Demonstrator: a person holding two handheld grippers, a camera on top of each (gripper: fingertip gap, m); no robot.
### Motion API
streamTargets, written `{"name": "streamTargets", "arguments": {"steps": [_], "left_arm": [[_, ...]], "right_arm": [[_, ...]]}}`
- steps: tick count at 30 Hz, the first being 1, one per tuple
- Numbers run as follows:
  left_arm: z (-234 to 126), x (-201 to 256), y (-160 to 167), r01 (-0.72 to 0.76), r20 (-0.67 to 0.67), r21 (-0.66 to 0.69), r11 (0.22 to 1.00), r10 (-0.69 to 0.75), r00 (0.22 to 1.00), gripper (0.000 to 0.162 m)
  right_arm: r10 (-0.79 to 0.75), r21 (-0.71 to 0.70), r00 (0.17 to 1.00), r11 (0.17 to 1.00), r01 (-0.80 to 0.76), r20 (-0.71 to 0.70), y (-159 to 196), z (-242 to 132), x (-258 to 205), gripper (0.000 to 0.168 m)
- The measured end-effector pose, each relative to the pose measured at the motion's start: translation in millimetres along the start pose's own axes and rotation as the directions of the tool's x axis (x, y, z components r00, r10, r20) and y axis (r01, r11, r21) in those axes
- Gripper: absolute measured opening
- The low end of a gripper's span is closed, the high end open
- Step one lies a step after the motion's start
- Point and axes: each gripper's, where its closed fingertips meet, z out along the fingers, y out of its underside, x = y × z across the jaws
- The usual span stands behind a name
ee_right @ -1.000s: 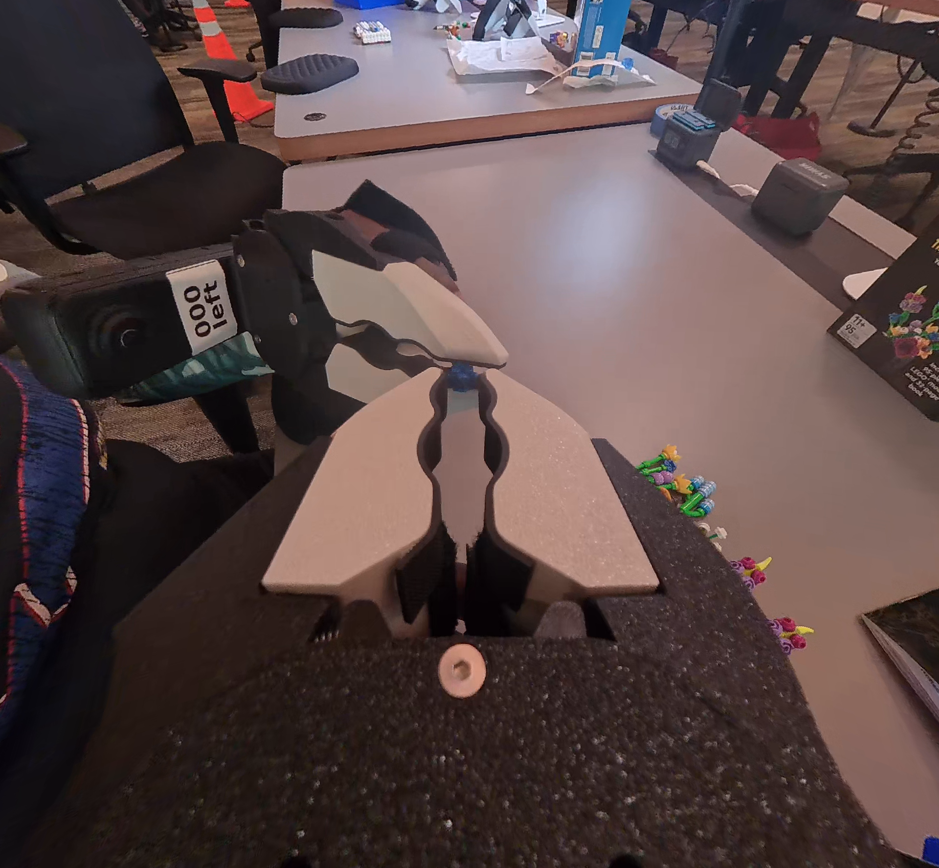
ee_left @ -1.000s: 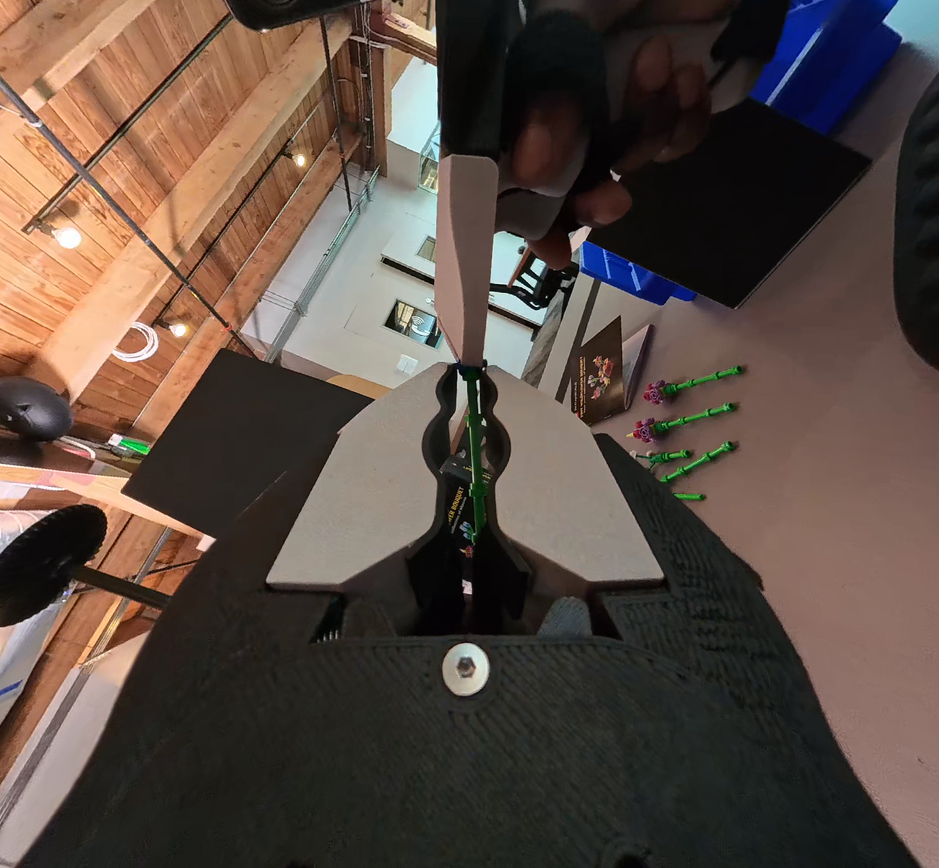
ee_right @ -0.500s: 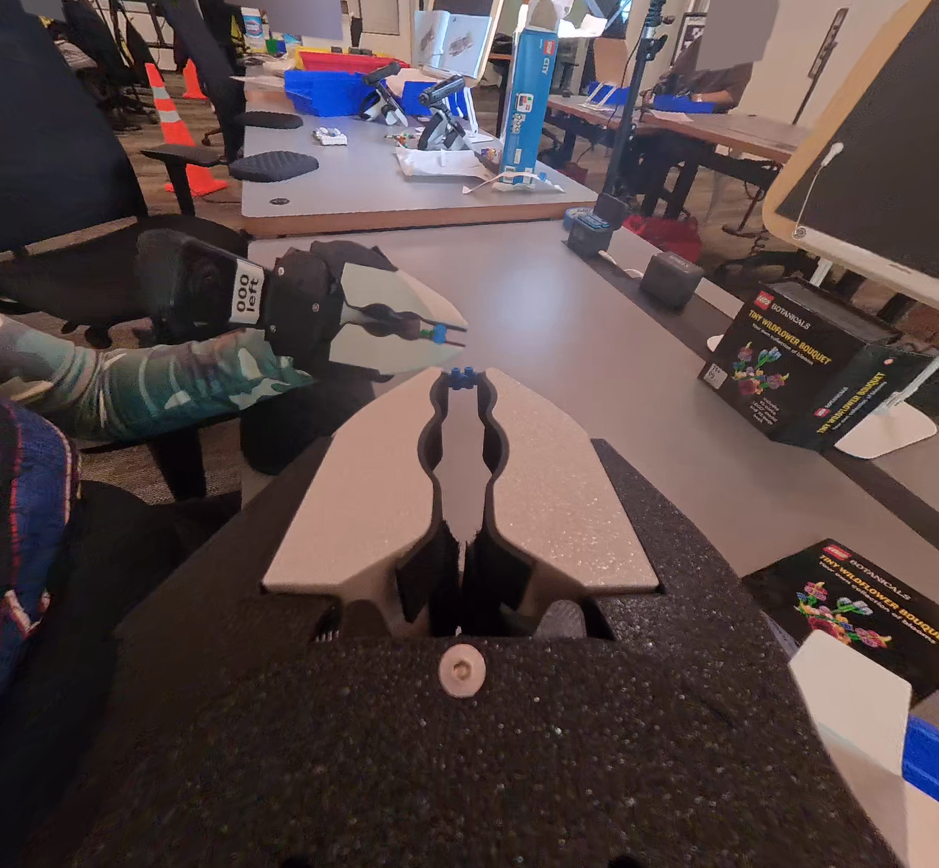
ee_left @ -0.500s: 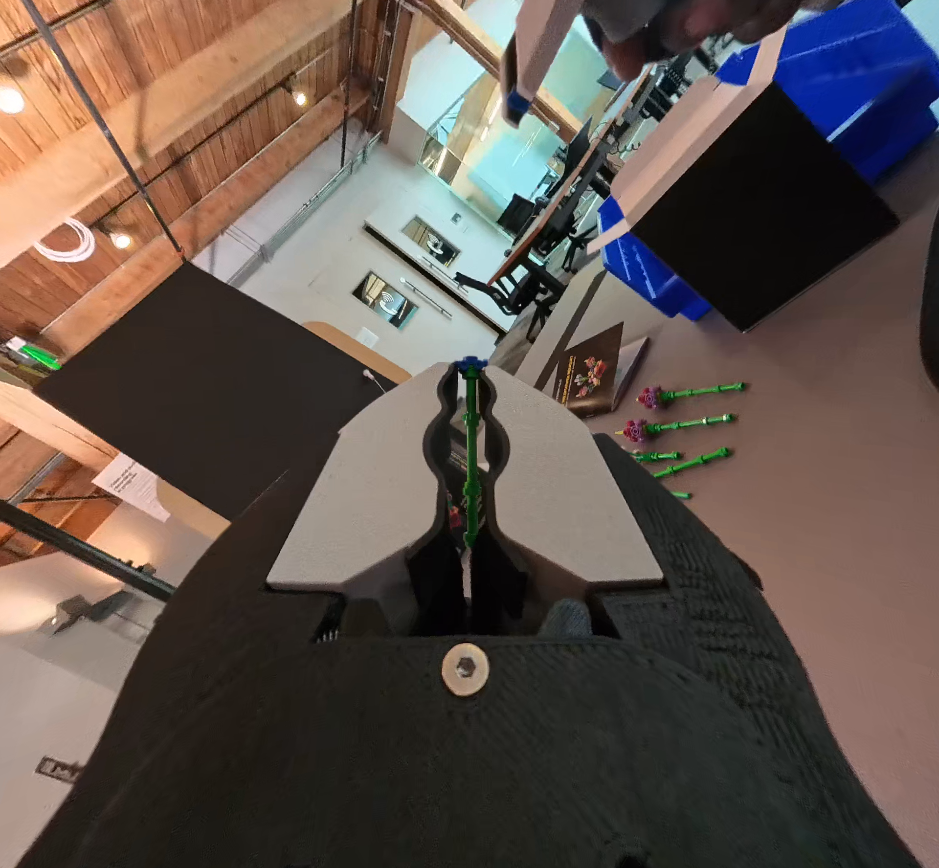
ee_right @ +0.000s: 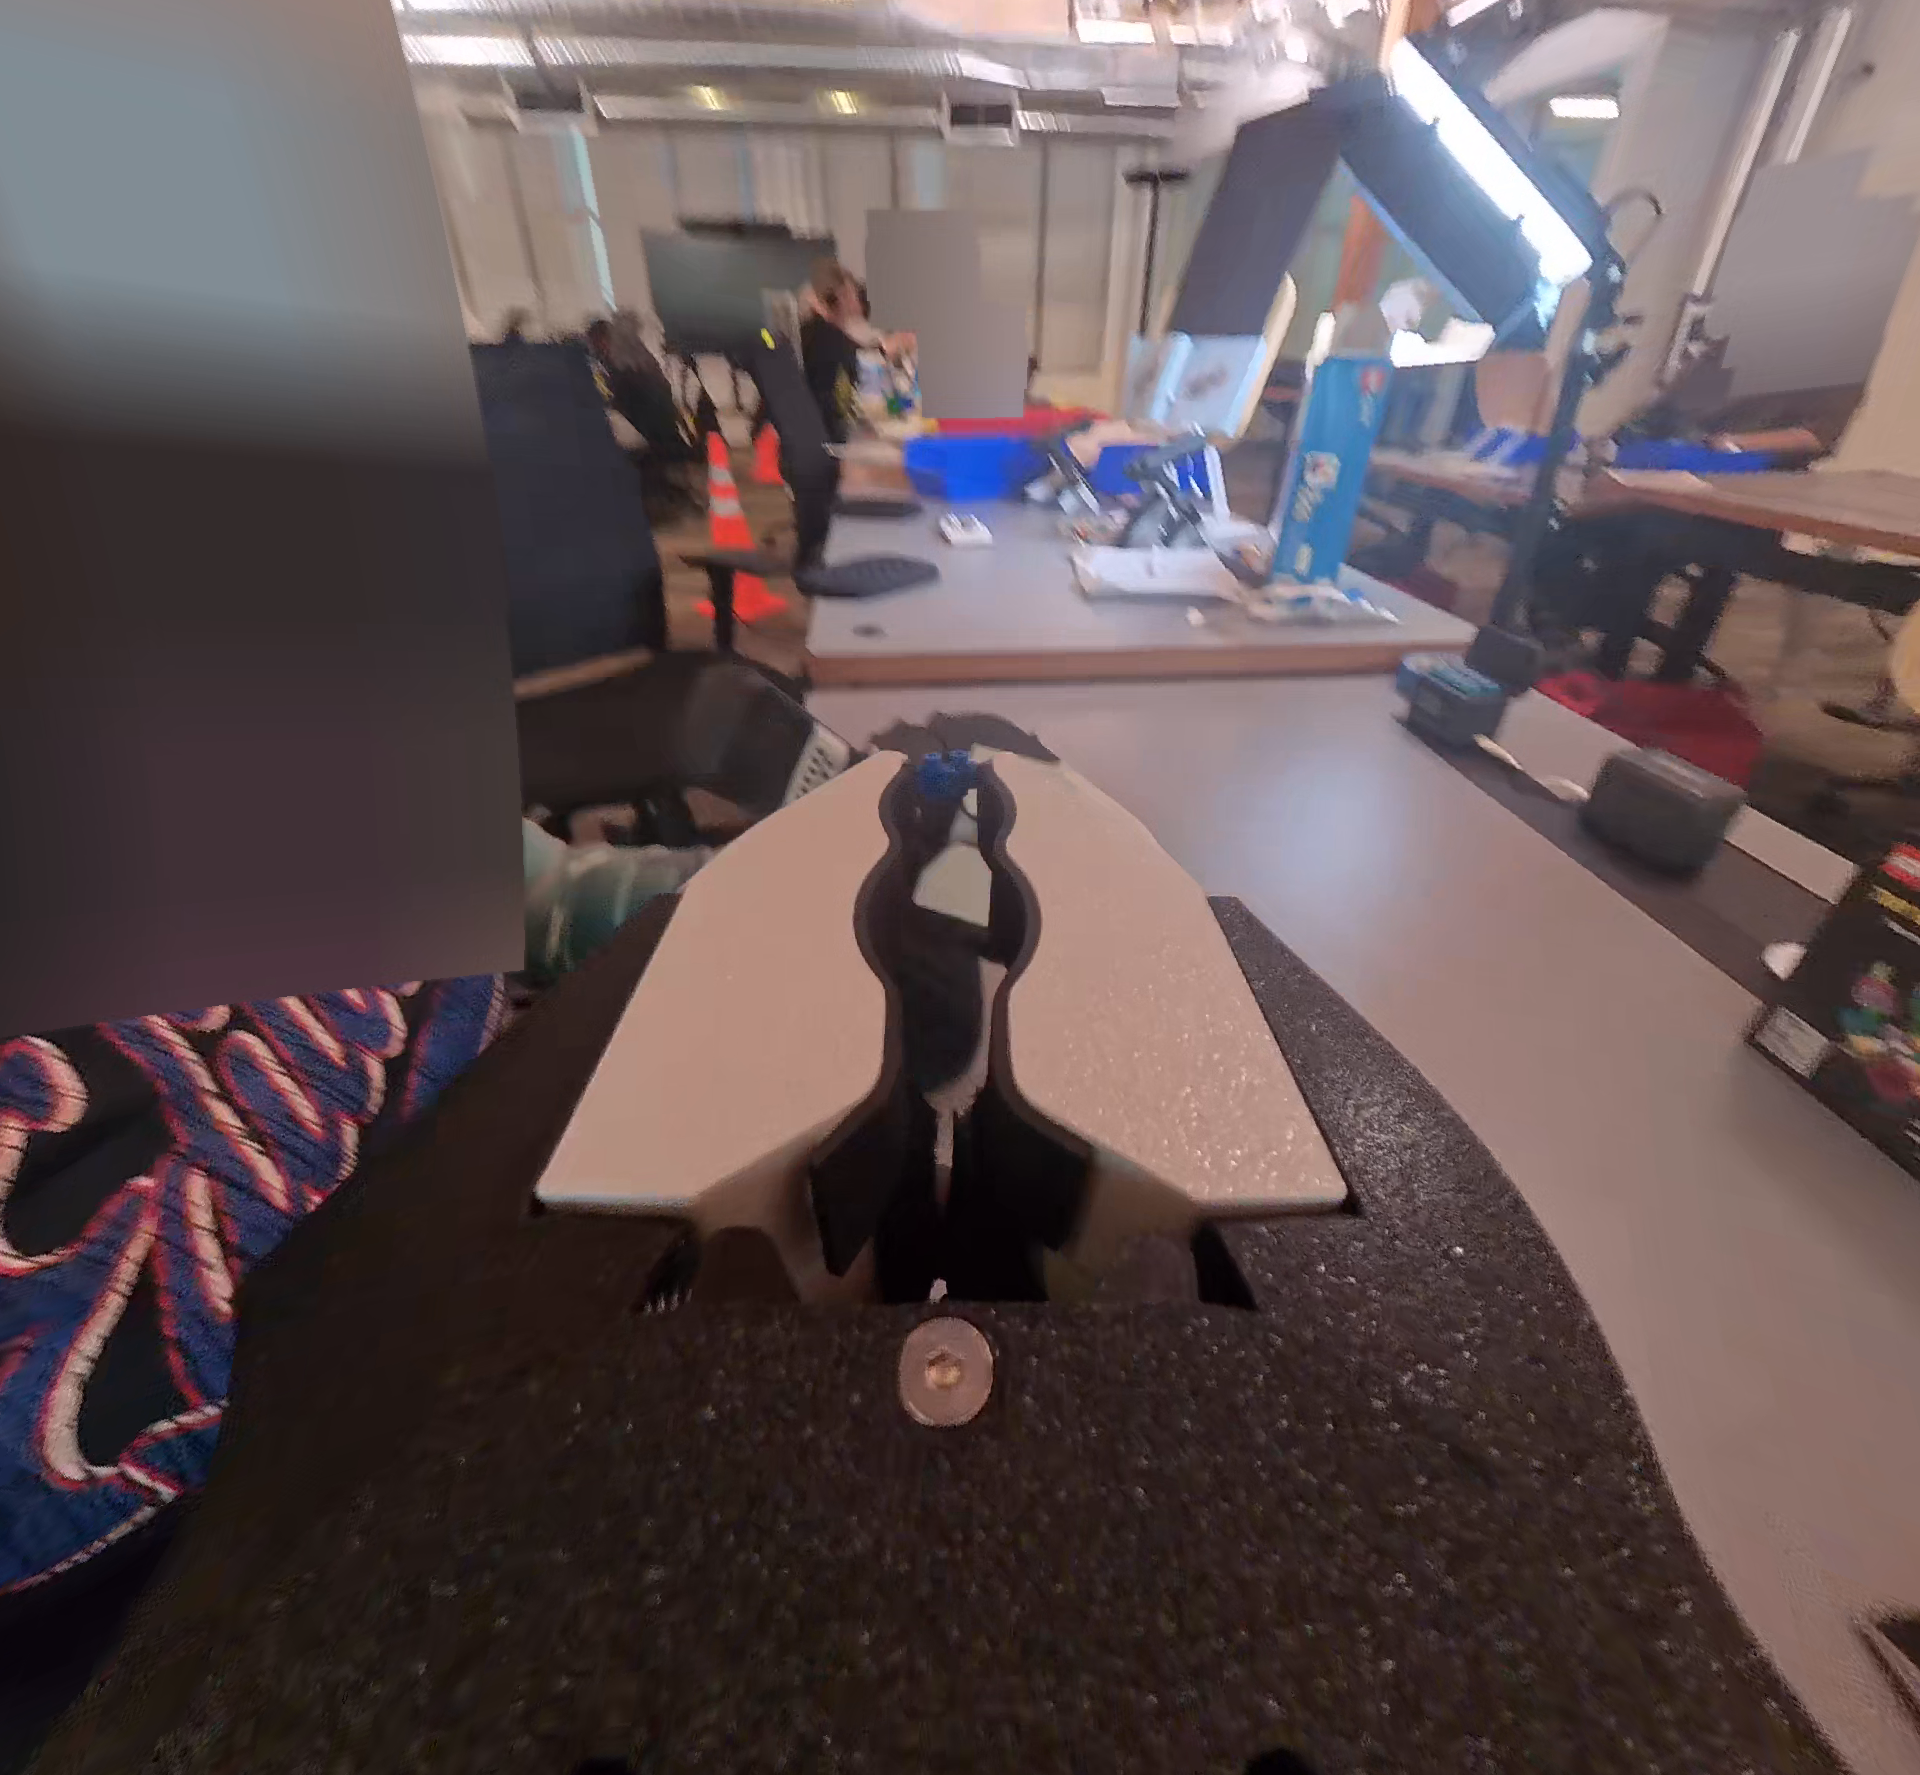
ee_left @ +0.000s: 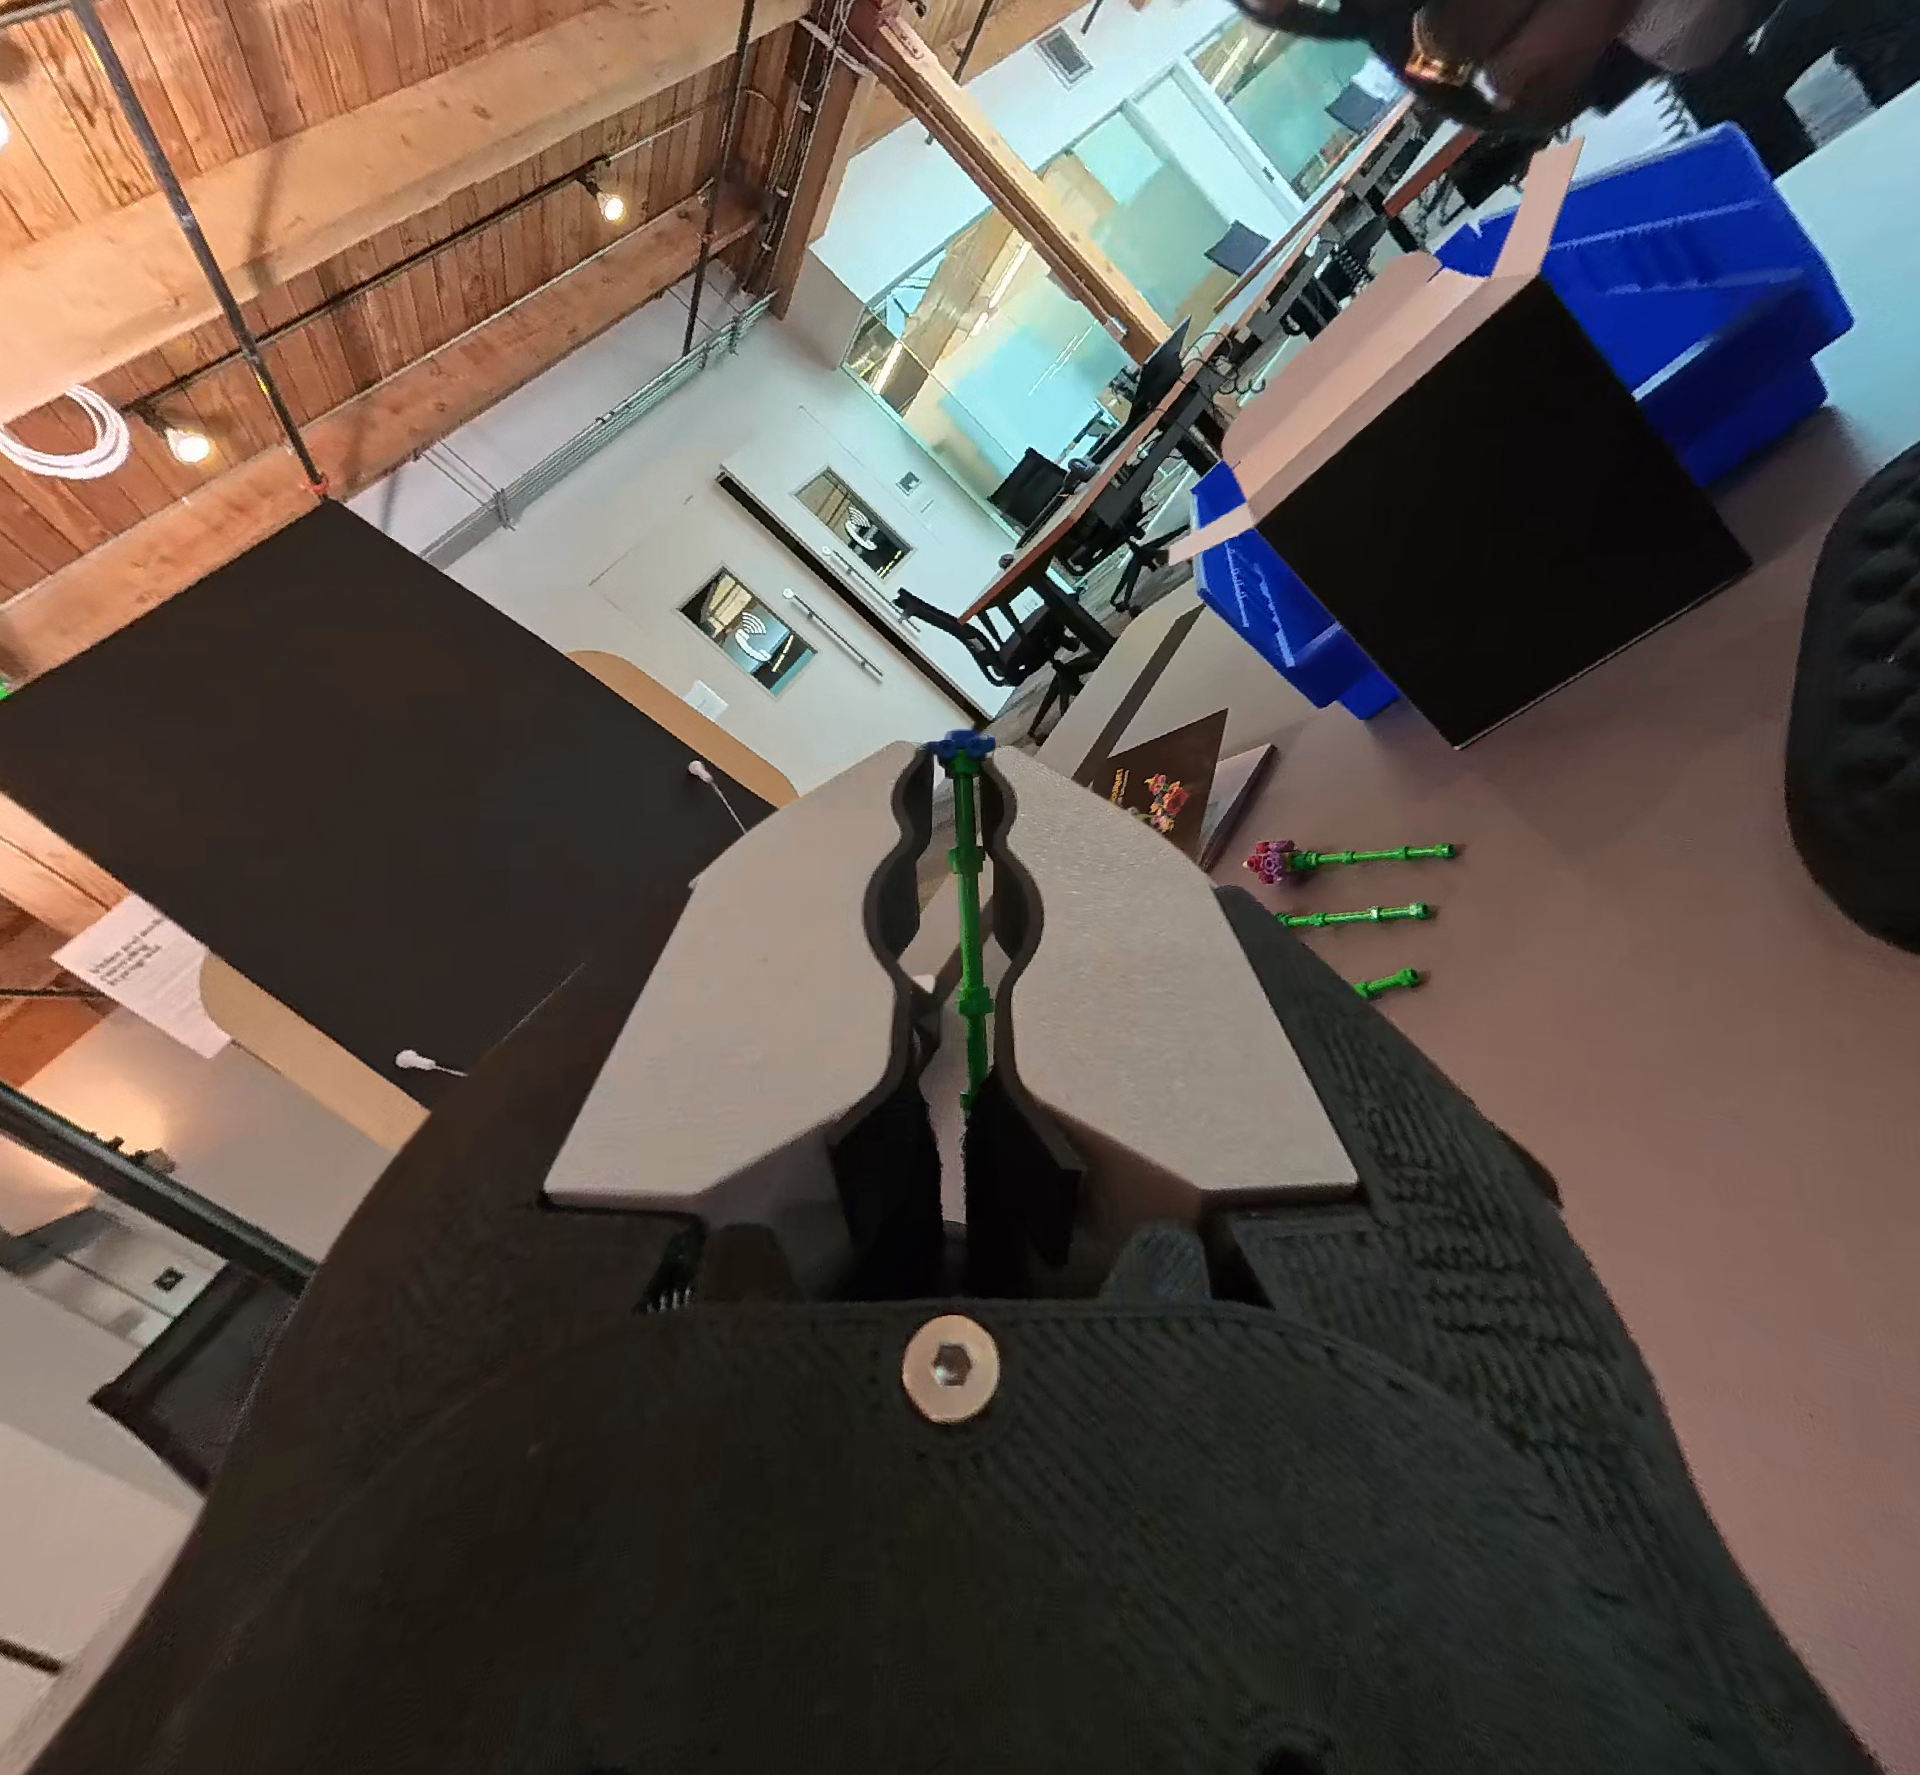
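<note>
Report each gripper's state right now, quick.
Left gripper: closed on a green toy flower stem with a blue tip.
Right gripper: closed on a small blue toy piece.

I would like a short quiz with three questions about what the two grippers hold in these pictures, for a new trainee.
1. True or false: the left gripper is shut on a green stem.
2. What colour is the small piece in the right gripper's tips?
3. The loose stems on the table lie: A) by the booklet; B) inside the blue bin.

Key: 1 true; 2 blue; 3 A.
</note>
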Motion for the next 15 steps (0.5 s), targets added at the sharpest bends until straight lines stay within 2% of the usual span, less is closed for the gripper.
{"name": "streamTargets", "arguments": {"steps": [5,8,12,15], "left_arm": [[-1.2,-2.2,-1.7,0.080,-0.007,0.024,0.996,-0.080,0.997,0.009],[-2.1,-3.2,-4.5,0.186,-0.038,0.056,0.981,-0.184,0.982,0.009],[-4.5,-9.8,-4.4,0.309,-0.058,0.082,0.947,-0.305,0.950,0.009],[-5.5,-11.8,-1.5,0.344,-0.063,0.082,0.936,-0.339,0.939,0.009]], "right_arm": [[0.044,0.108,0.998,0.993,-0.049,0.047,-19.3,-16.6,-5.0,0.011],[0.064,0.183,0.994,0.980,-0.079,0.087,-32.3,-27.4,-9.8,0.011],[0.135,0.358,0.964,0.909,-0.212,0.228,-59.1,-46.0,-17.1,0.011],[0.167,0.406,0.953,0.876,-0.261,0.254,-65.9,-55.2,-13.3,0.011]]}}
